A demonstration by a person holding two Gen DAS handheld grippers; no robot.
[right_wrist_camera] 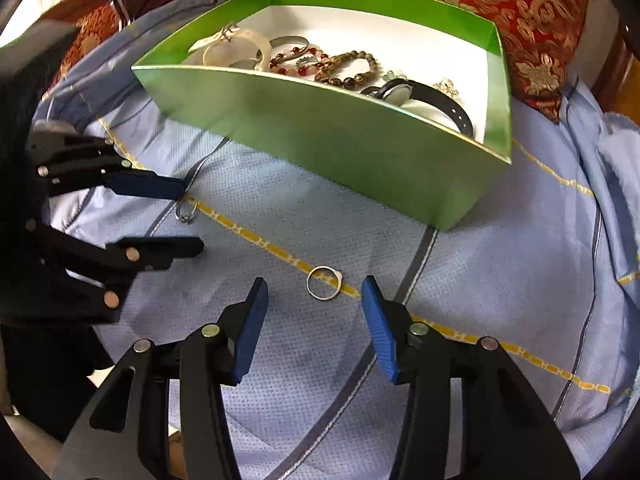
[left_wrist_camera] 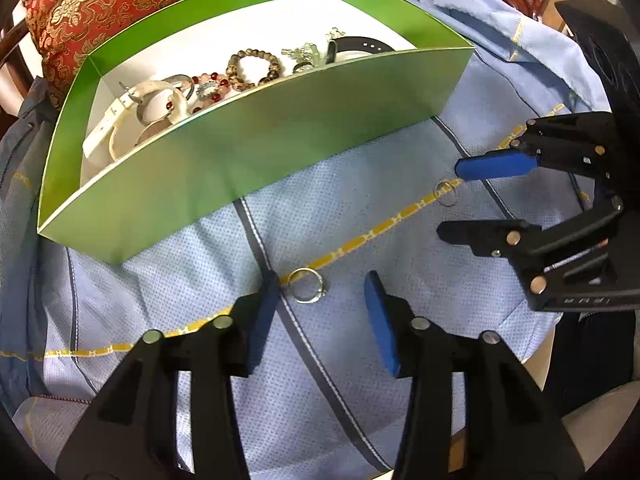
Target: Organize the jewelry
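Lying between each spread tool's [left_wrist_camera: 322,286] fingers, a ring [left_wrist_camera: 307,285] rests on cloth [left_wrist_camera: 360,208].

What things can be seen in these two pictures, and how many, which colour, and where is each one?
green box: 1, green walls, white floor, on the blue cloth
white strap: 1, white, left end of the box
red bead bracelet: 1, red and pink, middle of the box
brown bead bracelet: 1, brown, middle of the box
black watch: 1, black strap, right end of the box
rings: 2, silver, on the cloth before the box
blue cloth: 1, light blue with yellow stripe
red cushion: 1, red and gold, behind the box
left gripper: open, around one ring
right gripper: open, around the other ring
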